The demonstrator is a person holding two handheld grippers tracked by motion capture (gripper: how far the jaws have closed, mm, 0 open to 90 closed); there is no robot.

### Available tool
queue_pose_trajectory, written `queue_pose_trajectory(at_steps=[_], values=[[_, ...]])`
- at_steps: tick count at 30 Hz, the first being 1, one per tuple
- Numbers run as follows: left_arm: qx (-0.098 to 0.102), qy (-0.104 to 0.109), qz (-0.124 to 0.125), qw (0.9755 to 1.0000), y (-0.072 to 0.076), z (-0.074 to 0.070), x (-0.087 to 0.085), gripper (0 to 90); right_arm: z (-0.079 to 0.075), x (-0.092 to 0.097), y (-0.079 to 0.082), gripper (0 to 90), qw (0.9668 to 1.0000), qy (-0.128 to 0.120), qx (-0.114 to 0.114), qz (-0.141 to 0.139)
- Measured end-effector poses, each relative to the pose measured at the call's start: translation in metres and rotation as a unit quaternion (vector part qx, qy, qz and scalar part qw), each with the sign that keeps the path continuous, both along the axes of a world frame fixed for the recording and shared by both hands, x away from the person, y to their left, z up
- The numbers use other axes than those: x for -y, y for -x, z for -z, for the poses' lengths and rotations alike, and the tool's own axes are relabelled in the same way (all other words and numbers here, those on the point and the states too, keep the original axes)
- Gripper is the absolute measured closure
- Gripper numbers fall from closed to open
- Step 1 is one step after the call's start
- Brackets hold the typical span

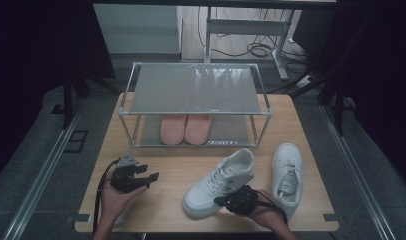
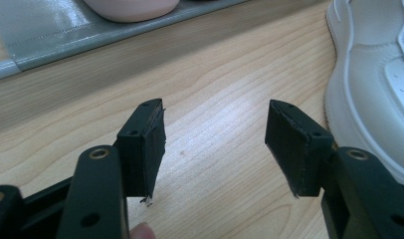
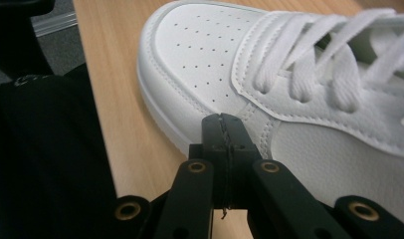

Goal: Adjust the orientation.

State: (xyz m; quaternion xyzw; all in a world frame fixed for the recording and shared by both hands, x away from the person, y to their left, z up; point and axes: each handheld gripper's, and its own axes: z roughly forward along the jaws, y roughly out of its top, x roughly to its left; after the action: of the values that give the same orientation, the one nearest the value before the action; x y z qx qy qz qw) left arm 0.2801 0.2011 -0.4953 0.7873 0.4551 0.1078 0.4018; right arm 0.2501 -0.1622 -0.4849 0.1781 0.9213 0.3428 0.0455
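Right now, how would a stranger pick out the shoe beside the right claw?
Start at the metal rack and come toward the table's near edge. Two white sneakers lie there; it is the left sneaker, lying slanted, touching the shut right claw.

No legible text, rack (image 1: pixel 193 112) front rail label (small, pale) too blurred to read

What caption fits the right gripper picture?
Shut right gripper noses against a white sneaker's side on the wooden table.

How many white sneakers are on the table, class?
2: one white sneaker lies angled at the closed right gripper; the other white sneaker lies near the table's right edge.
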Motion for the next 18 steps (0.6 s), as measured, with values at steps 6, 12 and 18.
queue_pose_trajectory(at_steps=[6, 12, 18], values=[[0.001, 0.002, -0.005, 1.0, 0.0, 0.0, -0.002, 41.7, 0.0, -0.018, -0.012, 90.0, 1.0, 0.001, -0.006, 0.007], [0.001, 0.002, -0.007, 1.0, 0.0, 0.0, -0.004, 41.7, -0.001, -0.036, -0.028, 90.0, 0.9998, 0.007, -0.013, 0.015], [0.0, 0.002, -0.009, 1.0, 0.0, 0.001, -0.005, 41.7, -0.002, -0.05, -0.038, 90.0, 0.9992, 0.018, -0.01, 0.034]])
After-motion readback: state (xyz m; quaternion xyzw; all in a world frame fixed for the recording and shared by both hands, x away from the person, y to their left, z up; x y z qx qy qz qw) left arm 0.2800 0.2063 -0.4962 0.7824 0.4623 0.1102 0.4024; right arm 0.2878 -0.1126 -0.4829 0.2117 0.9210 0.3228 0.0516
